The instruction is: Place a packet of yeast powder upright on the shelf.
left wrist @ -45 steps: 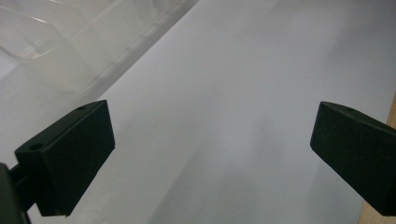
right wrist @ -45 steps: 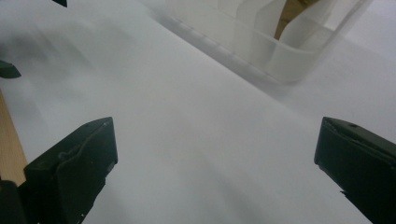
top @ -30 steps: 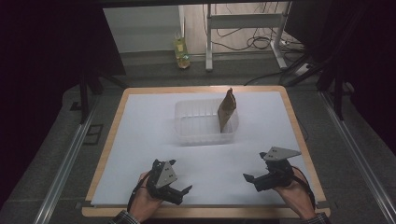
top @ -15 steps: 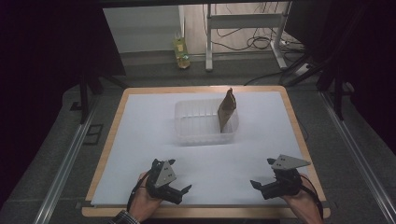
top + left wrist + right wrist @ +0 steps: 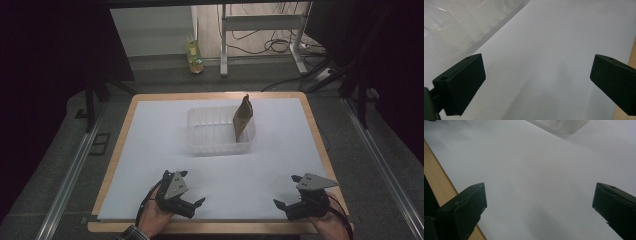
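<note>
A clear plastic tub [image 5: 215, 134] stands in the middle of the white-covered table [image 5: 150, 150]. A brown pouch [image 5: 243, 120] leans upright in the tub's right end. My left gripper [image 5: 192, 187] rests near the front edge, left of centre, open with nothing between its jaws [image 5: 536, 82]. My right gripper [image 5: 286, 190] sits near the front right corner, also open and holding nothing [image 5: 539, 207]. Both are well short of the tub. The tub's corner [image 5: 459, 22] appears blurred at the upper left of the left gripper view, and its edge [image 5: 564, 123] at the top of the right gripper view.
The table's wooden rim [image 5: 210, 227] runs just behind both hands, and it also appears as a strip [image 5: 436, 182] beside the right gripper. A yellow bottle [image 5: 194, 55] stands on the floor beyond the table. Metal rails [image 5: 70, 170] flank both sides.
My right gripper has drawn back toward the front edge and a little to the right. The left gripper, tub and pouch have stayed put.
</note>
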The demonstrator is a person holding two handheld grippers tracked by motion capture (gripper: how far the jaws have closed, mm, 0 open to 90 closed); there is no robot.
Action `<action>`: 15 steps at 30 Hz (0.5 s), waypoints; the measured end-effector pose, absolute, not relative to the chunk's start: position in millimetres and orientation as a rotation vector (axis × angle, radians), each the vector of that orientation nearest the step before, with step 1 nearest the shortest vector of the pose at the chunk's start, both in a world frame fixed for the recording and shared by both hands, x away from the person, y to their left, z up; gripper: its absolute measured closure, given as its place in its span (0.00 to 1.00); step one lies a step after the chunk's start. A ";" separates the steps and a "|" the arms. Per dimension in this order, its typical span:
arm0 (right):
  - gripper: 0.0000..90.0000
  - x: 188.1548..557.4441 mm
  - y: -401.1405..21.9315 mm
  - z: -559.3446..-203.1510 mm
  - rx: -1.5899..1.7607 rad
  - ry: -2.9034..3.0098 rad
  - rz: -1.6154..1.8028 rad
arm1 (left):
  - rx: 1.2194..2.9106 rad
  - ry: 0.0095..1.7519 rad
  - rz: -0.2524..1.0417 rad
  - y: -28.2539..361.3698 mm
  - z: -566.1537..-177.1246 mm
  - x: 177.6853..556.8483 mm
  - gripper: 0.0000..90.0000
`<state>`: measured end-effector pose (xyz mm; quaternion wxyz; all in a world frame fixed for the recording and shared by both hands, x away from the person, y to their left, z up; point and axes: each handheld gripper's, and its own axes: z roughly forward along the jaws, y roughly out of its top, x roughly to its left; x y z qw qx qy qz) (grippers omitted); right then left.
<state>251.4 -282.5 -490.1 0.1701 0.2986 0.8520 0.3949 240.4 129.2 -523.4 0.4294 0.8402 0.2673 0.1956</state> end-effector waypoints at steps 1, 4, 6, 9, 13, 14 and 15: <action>0.00 250.7 -283.6 -490.5 0.848 2.421 1.121 | 2.091 0.670 0.479 129.5 -523.6 240.8 0.00; 0.00 247.9 -288.3 -493.5 0.858 2.418 1.120 | 2.081 0.679 0.453 131.0 -524.1 242.2 0.01; 0.00 246.6 -291.4 -496.2 0.862 2.418 1.111 | 2.079 0.682 0.448 131.2 -524.5 242.4 0.01; 0.00 245.2 -295.1 -500.3 0.869 2.424 1.071 | 2.080 0.682 0.445 130.8 -525.1 242.7 0.01; 0.00 246.3 -296.8 -502.7 0.890 2.430 1.060 | 2.089 0.680 0.443 129.8 -525.7 242.8 0.00; 0.00 246.4 -296.7 -503.1 0.889 2.432 1.057 | 2.091 0.678 0.444 129.5 -525.5 243.0 0.00; 0.00 246.6 -296.5 -503.3 0.887 2.435 1.054 | 2.090 0.678 0.446 129.3 -525.3 243.1 0.00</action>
